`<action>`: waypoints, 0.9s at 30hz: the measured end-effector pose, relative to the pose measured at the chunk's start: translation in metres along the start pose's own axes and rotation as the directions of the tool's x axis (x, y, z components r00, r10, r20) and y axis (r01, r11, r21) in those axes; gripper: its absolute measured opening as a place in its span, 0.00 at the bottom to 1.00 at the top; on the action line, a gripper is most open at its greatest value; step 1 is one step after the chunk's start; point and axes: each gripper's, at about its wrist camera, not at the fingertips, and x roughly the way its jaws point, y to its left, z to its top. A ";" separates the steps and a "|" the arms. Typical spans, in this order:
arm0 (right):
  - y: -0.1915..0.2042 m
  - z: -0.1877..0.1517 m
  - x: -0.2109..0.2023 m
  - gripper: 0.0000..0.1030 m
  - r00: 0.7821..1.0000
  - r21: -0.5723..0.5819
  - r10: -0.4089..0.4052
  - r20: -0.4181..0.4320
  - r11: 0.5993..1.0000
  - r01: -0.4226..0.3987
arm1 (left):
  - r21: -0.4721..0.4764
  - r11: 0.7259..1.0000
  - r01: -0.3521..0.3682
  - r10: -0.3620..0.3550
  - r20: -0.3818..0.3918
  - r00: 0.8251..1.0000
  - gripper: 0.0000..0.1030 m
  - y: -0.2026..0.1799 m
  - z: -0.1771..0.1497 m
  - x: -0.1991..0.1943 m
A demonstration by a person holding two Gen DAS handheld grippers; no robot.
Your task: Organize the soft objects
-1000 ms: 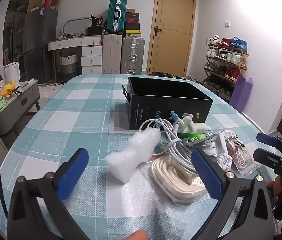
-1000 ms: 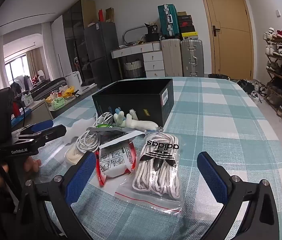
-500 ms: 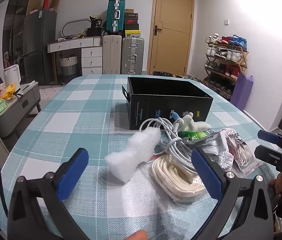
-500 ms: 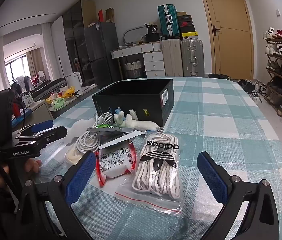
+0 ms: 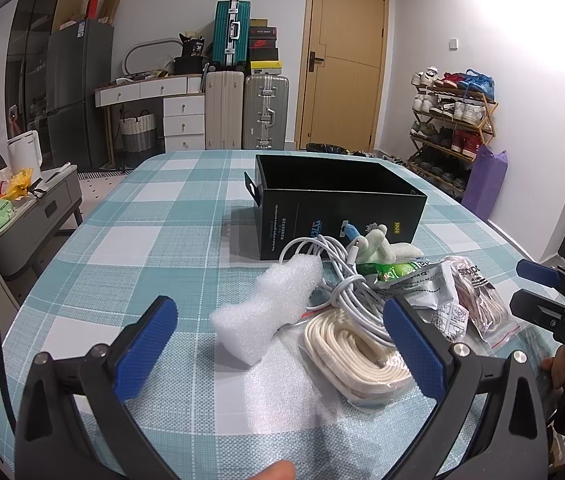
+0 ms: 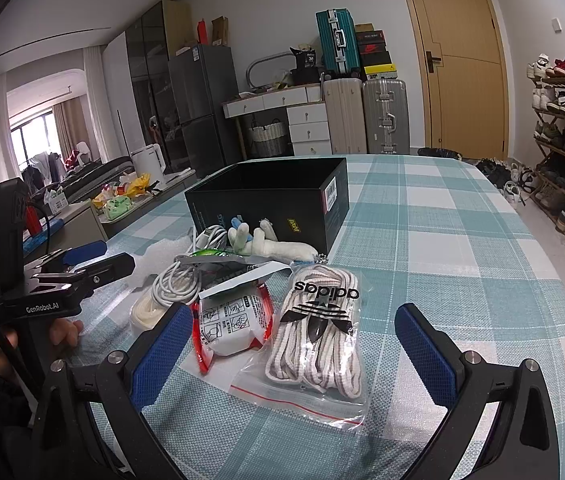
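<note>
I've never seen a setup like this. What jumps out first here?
A jumble of soft things lies on the checked table: a white foam piece, coiled cables and bagged Adidas laces. Behind them stands an open black box. Both blue-padded grippers, left and right, hover open before the pile.
</note>
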 end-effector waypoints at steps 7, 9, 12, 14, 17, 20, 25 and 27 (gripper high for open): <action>0.000 0.000 0.000 1.00 1.000 0.000 0.000 0.001 1.000 0.000 | 0.001 1.000 0.000 0.000 0.000 1.000 1.00 0.000 0.000 0.000; 0.000 0.000 0.000 1.00 1.000 0.000 0.000 0.001 1.000 0.000 | 0.002 1.000 -0.001 0.001 0.000 1.000 1.00 0.000 0.000 0.000; 0.000 0.000 0.000 1.00 1.000 0.000 0.001 0.001 1.000 -0.001 | 0.002 1.000 -0.001 0.001 0.001 1.000 1.00 0.000 0.000 0.000; 0.000 0.000 0.001 1.00 1.000 0.000 0.000 0.000 1.000 0.000 | 0.002 1.000 -0.001 0.001 0.001 1.000 1.00 0.000 0.000 0.000; 0.000 0.000 0.001 1.00 1.000 0.001 0.000 0.001 1.000 0.000 | 0.003 1.000 -0.002 0.002 0.001 1.000 1.00 -0.001 0.000 0.000; 0.000 0.000 0.001 1.00 1.000 0.001 0.000 0.000 1.000 0.000 | 0.006 1.000 -0.003 0.003 0.000 1.000 1.00 -0.001 0.000 -0.001; 0.000 0.000 0.001 1.00 1.000 0.001 0.000 0.000 1.000 0.000 | 0.006 1.000 -0.004 0.004 0.001 1.000 1.00 -0.001 0.000 -0.001; 0.000 0.000 0.001 1.00 1.000 0.000 0.001 0.000 1.000 -0.001 | 0.007 1.000 -0.004 0.004 0.001 1.000 1.00 -0.002 0.000 -0.001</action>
